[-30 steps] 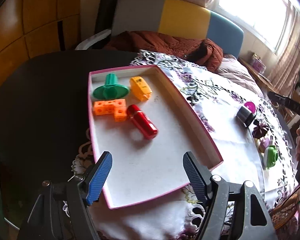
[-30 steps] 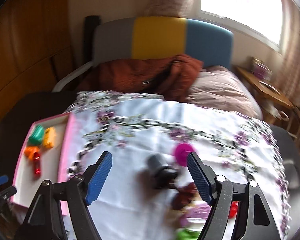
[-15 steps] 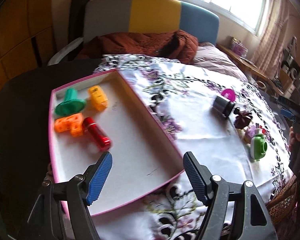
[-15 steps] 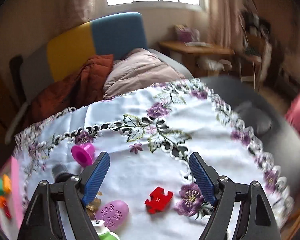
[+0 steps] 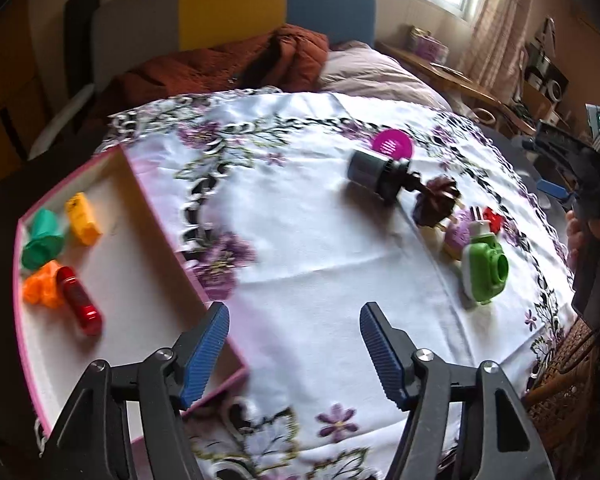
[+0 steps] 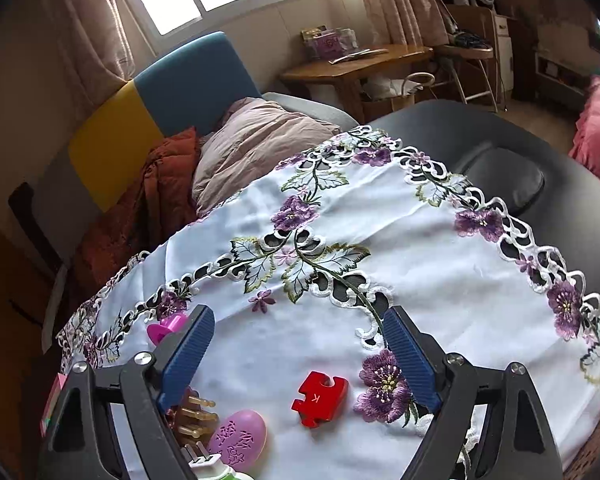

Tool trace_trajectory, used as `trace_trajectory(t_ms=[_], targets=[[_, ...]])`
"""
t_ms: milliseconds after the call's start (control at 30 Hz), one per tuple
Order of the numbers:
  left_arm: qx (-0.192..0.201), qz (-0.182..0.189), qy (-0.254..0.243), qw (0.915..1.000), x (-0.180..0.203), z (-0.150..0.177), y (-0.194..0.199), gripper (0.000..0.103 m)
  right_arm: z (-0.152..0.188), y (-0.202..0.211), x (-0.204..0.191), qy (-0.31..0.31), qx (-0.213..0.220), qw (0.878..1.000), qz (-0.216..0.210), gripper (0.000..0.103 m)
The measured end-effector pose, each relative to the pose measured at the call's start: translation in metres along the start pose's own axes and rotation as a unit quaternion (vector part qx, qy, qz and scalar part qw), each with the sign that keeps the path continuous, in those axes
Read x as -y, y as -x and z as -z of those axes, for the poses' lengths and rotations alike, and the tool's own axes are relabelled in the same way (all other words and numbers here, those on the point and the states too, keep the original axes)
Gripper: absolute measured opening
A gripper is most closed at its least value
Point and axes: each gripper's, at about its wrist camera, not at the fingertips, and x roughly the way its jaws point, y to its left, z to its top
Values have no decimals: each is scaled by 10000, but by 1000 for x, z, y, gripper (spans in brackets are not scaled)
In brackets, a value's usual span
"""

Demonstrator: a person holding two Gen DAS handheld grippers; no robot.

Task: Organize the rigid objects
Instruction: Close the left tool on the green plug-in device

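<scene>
The right gripper (image 6: 296, 354) hangs over the red puzzle piece (image 6: 319, 397) near the cloth's (image 6: 440, 248) right edge, its jaws opening wide, nothing between them. The left gripper (image 5: 294, 350), empty, is narrowing beside the pink tray (image 5: 140, 300). Best to come straight down, straddle the flat piece squarely, and keep clear of the purple egg (image 6: 238, 436) on its left.

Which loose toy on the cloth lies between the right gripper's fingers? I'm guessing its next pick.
The red puzzle piece; the purple egg and pink spool sit off to its left.
</scene>
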Motion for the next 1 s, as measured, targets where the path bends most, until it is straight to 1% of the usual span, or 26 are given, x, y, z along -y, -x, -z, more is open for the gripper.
trace_trajectory(t_ms=[67, 167, 200, 300, 367, 467, 533, 600, 667, 700, 733, 933, 967, 1000], targets=[[-86, 143, -29, 9999, 8, -2, -6, 68, -1, 0, 3, -96, -27, 9999, -29, 87], [-188, 361, -113, 9991, 21, -5, -13, 64, -1, -1, 6, -191, -59, 9998, -54, 88], [-268, 522, -182, 9981, 28, -7, -17, 60, -1, -1, 7, -205, -68, 9997, -61, 88], [-416, 849, -297, 9951, 44, -12, -26, 58, -2, -2, 7, -233, -96, 9996, -87, 88], [-468, 1166, -359, 9914, 58, -15, -30, 57, -1, -2, 8, -245, -100, 9996, -115, 88], [-602, 1589, -319, 9849, 76, -22, -38, 57, -2, -1, 8, -273, -99, 9995, -155, 89], [-638, 1747, -333, 9820, 91, -28, -43, 59, -2, -2, 8, -294, -120, 9993, -179, 89], [-679, 1810, -406, 9803, 106, -33, -47, 61, -2, -2, 9, -324, -131, 9992, -207, 89], [-694, 1833, -496, 9794, 121, -36, -51, 65, -2, -2, 10, -349, -135, 9990, -230, 89], [-713, 1803, -518, 9796, 126, -38, -54, 68, -2, -2, 10, -362, -135, 9990, -241, 89], [-736, 1764, -543, 9801, 132, -39, -58, 69, -2, -2, 10, -377, -140, 9988, -269, 89], [-950, 1466, -650, 9825, 150, -41, -85, 69, -3, -3, 12, -427, -149, 9985, -319, 90], [-967, 1462, -637, 9824, 150, -40, -88, 69, -3, -4, 12, -431, -164, 9984, -314, 90], [-1013, 1493, -596, 9818, 151, -39, -92, 67, -3, -5, 12, -431, -178, 9985, -303, 90]])
